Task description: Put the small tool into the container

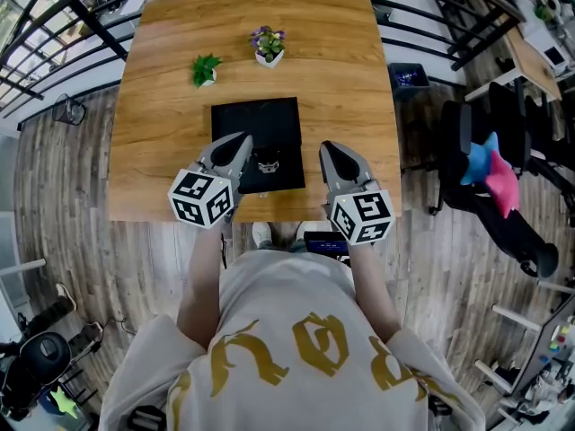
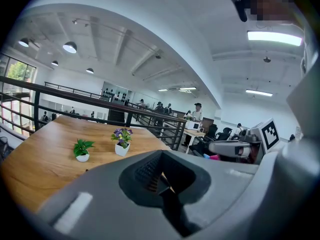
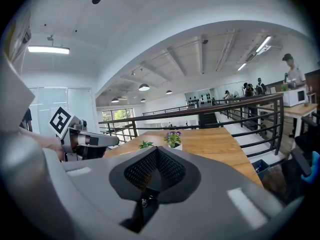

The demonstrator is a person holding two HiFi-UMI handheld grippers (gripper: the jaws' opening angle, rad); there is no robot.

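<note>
A small metallic tool lies near the front edge of a black square container or mat in the middle of the wooden table. My left gripper hovers at the black square's front left corner, just left of the tool. The right gripper hangs just right of the square, over bare wood. In the left gripper view my gripper has its jaws together with nothing between them. My right gripper looks the same. Neither gripper view shows the tool.
Two small potted plants stand at the table's far side: a green one and a purple-flowered one. A black railing runs behind the table. A chair with blue and pink things stands to the right.
</note>
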